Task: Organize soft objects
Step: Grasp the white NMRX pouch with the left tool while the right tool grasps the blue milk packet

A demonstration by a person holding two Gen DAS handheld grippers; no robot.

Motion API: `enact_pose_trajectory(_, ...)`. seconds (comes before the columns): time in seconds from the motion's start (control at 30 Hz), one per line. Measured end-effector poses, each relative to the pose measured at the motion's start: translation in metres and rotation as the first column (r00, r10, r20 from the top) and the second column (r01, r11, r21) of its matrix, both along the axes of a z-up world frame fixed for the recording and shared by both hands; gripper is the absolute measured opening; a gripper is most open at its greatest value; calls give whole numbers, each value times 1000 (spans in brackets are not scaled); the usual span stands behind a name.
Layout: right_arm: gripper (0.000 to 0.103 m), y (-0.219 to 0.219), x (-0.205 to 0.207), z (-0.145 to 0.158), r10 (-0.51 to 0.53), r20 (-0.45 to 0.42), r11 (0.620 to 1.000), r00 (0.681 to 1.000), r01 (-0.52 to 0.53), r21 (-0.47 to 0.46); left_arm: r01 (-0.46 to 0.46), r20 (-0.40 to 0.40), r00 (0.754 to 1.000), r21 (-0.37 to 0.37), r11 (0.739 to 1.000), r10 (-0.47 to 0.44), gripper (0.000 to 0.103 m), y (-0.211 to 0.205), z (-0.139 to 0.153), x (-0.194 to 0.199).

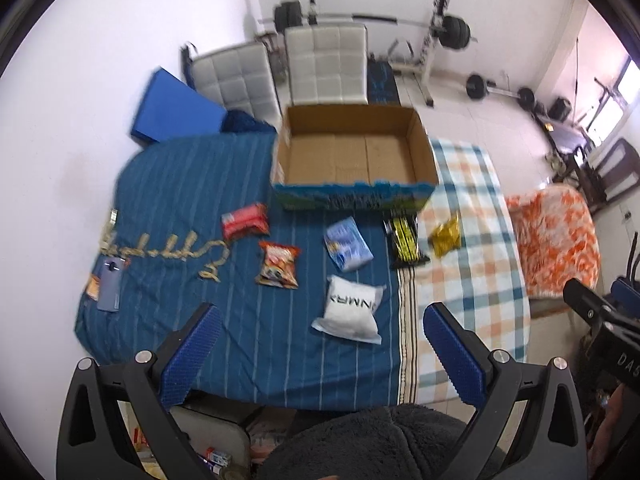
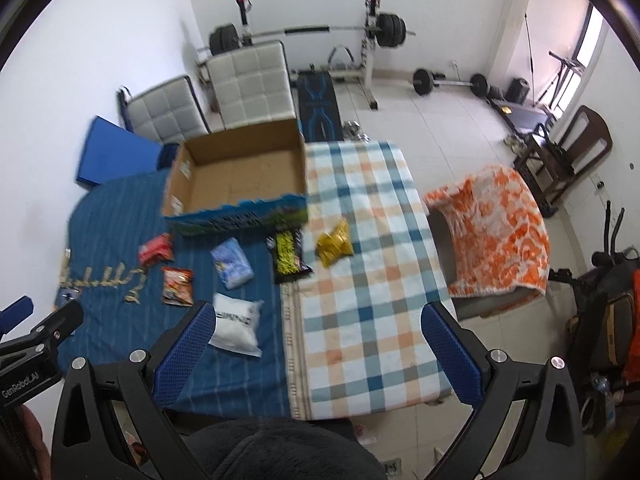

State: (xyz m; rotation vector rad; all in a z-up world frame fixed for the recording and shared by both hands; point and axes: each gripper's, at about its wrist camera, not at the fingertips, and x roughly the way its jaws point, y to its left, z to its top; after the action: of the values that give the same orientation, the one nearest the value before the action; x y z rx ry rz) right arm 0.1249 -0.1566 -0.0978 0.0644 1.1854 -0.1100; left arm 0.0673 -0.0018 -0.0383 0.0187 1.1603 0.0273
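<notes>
An empty cardboard box stands at the far side of a table covered in blue striped cloth. In front of it lie soft packets: a red one, an orange snack bag, a light blue pack, a white pouch, a black-and-yellow bag and a gold bag. My left gripper is open and empty, above the table's near edge by the white pouch. My right gripper is open and empty over the checked cloth.
A phone and a gold chain lie at the table's left. An orange-patterned covered stool stands right of the table. Two white chairs, a blue mat and weight equipment are behind.
</notes>
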Motion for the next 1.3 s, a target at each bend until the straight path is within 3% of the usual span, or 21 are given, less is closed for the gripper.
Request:
enact_pose_trajectory(0.2, 103, -24, 23, -69, -14, -126, 1000, 992, 12, -20, 64, -159, 985, 14, 998, -61, 103, -13, -83, 18)
enact_pose_trajectory(0.43, 103, -38, 47, -180, 34, -270, 998, 962, -46, -36, 49, -274, 960, -37, 998, -57, 103, -17, -187, 36)
enact_pose_trajectory(0.63, 103, -39, 67, -270, 76, -346, 996, 935, -85, -9, 35, -387, 920, -52, 998, -52, 103, -25, -269, 62)
enact_pose_trajectory(0.67, 103, -38, 69, -281, 85, -355, 996, 931, -94, -6, 39, -403, 914, -28, 999, -47, 103, -28, -284, 66)
enact_pose_trajectory(0.83, 103, -40, 76, -323, 133, -408, 991, 903, -136, 22, 24, -504, 862, -53, 998, -48, 102, -33, -342, 75)
enact_pose_trajectory(0.87, 103, -41, 76, -329, 144, -416, 989, 898, -143, 34, 15, -519, 854, -56, 998, -42, 95, -34, -354, 75)
enact_pose_trajectory(0.9, 103, -40, 77, -332, 149, -424, 988, 893, -149, 34, 9, -524, 850, -68, 998, -43, 88, -34, -360, 76)
enact_pose_trajectory(1.1, 103, -29, 83, -343, 210, -450, 978, 868, -194, 82, -39, -545, 838, -106, 994, -25, 75, -29, -379, 71)
enact_pose_trajectory(1.3, 103, 3, 102, -337, 253, -441, 966, 861, -202, 159, -106, -478, 874, -23, 994, 82, 75, 5, -358, 59)
